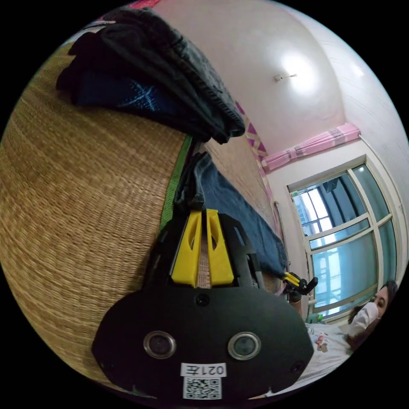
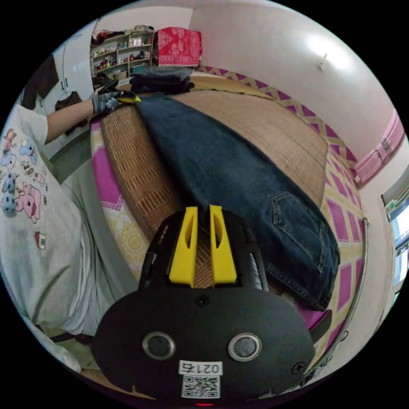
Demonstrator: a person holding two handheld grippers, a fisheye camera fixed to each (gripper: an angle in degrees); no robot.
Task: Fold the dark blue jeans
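Note:
The dark blue jeans (image 2: 238, 179) lie stretched out flat along the woven mat (image 2: 277, 128), back pocket up and waist end near the bed's corner. My right gripper (image 2: 203, 209) is at the jeans' near side edge, its yellow jaws closed on the denim there. My left gripper (image 1: 203, 211) pinches the hem end of the jeans (image 1: 238, 213). In the right gripper view the left gripper (image 2: 124, 98) sits at the far leg end, held by a gloved hand. In the left gripper view the right gripper (image 1: 295, 282) sits at the jeans' far end.
A stack of folded dark clothes (image 1: 162, 72) (image 2: 162, 81) rests on the mat beyond the hem. The mat (image 1: 85, 191) covers a pink patterned bed (image 2: 341, 221). The person stands beside the bed (image 2: 38, 204). A shelf (image 2: 123, 47) and a window (image 1: 345, 238) line the walls.

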